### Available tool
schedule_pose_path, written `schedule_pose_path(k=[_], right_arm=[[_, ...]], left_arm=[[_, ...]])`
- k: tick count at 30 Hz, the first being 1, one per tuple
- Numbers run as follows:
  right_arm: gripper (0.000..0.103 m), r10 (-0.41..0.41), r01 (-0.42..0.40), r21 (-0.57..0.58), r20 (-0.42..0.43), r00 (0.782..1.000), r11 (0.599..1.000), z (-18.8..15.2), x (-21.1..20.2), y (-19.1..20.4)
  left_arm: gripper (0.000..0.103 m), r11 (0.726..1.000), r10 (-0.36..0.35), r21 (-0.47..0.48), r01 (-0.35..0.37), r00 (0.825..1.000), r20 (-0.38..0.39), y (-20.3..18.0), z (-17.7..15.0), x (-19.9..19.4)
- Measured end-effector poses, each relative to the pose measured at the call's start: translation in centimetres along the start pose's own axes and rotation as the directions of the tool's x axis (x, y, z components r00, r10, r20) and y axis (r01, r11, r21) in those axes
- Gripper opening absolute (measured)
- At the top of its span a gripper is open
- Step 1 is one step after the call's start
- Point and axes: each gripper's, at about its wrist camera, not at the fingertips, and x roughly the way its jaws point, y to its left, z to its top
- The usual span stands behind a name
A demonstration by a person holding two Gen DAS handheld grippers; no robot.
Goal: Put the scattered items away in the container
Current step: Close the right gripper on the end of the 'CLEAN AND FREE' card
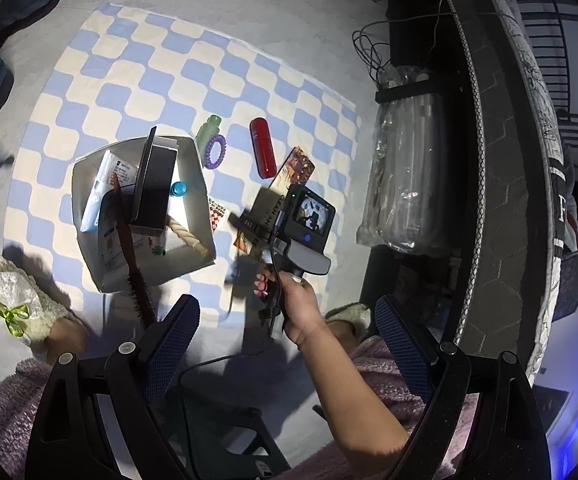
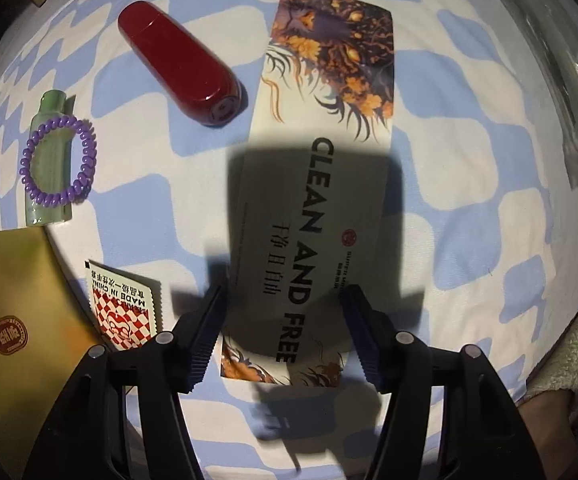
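Note:
A white box (image 1: 190,160) stands on the blue-and-white checked cloth (image 1: 137,80); a brush, a dark case, a blue cap and papers are inside it. My right gripper (image 2: 285,286) points straight down, open, its fingers straddling a long "CLEAN AND FREE" packet (image 2: 329,80) that lies flat on the cloth. A red tube (image 2: 181,68), a green bottle (image 2: 49,200) with a purple spiral hair tie (image 2: 89,148) on it, and a red-checked sachet (image 2: 123,308) lie to the left. My left gripper (image 1: 287,302) hangs back, open and empty, looking at the hand (image 1: 301,308) that holds the right unit.
The box corner (image 2: 9,280) with a red seal is at the lower left of the right wrist view. A plastic-wrapped bundle (image 1: 405,168) and black furniture (image 1: 489,160) with cables border the cloth on the right. Fluffy slippers (image 1: 13,296) sit at the near edge.

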Motion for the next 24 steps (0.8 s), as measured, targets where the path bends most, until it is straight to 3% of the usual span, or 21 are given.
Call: schedule_pose_path(k=[1, 3, 5, 7, 9, 13, 14, 15, 17, 21, 24], right_arm=[[0.066, -0.021, 0.021, 0.005, -0.001, 1.0, 1.0, 0.0, 0.2, 0.2], [0.082, -0.055, 0.055, 0.031, 0.012, 0.998, 0.998, -0.2, 0.4, 0.2], [0.089, 0.006, -0.008, 0.122, 0.018, 1.0, 0.992, -0.5, 0.8, -1.2], [0.089, 0.021, -0.03, 0.142, 0.063, 0.998, 0.989, -0.9, 0.7, -1.5], [0.089, -0.016, 0.012, 0.062, 0.064, 0.998, 0.998, -0.9, 1.0, -0.3], [0.087, -0.01, 0.008, 0.077, 0.023, 1.0, 0.997, -0.3, 1.4, -0.2], [0.082, -0.008, 0.007, 0.079, 0.016, 1.0, 0.997, -0.2, 1.3, -0.1], [0.067, -0.009, 0.007, 0.079, 0.019, 1.0, 0.997, -0.1, 1.1, 0.0], [0.051, -0.018, 0.016, 0.087, 0.03, 0.999, 0.996, 0.0, 0.6, 0.0], [0.041, -0.046, 0.045, 0.018, 0.029, 0.999, 0.999, -0.1, 0.5, 0.7], [0.037, -0.042, 0.041, 0.035, 0.026, 0.999, 0.999, -0.3, 0.0, 0.3]], left_arm=[[0.089, 1.0, -0.002, 0.002, 0.002, 1.0, 0.0, -0.1, 0.0, 0.0], [0.089, 1.0, -0.013, 0.004, 0.014, 1.0, -0.004, -0.3, -0.1, -0.1], [0.089, 1.0, -0.024, 0.007, 0.024, 1.0, -0.007, -0.4, -0.1, -0.1], [0.089, 0.999, -0.029, 0.014, 0.029, 1.0, -0.003, -0.6, -0.2, -0.1], [0.089, 0.999, -0.029, 0.031, 0.029, 1.0, -0.003, -0.8, -0.3, 0.0], [0.089, 1.0, -0.005, 0.031, 0.004, 1.0, 0.003, -0.7, -0.3, 0.1], [0.089, 1.0, -0.005, 0.026, 0.005, 1.0, 0.004, -0.7, -0.3, 0.0], [0.089, 1.0, -0.01, 0.024, 0.01, 1.0, 0.004, -0.8, -0.4, 0.0], [0.089, 0.999, -0.012, 0.033, 0.012, 1.0, 0.007, -1.0, -0.5, -0.1], [0.089, 0.998, 0.014, 0.056, -0.016, 0.999, 0.037, -1.3, -0.8, -0.6], [0.089, 0.997, 0.038, 0.066, -0.042, 0.997, 0.061, -1.5, -1.2, -1.0]])
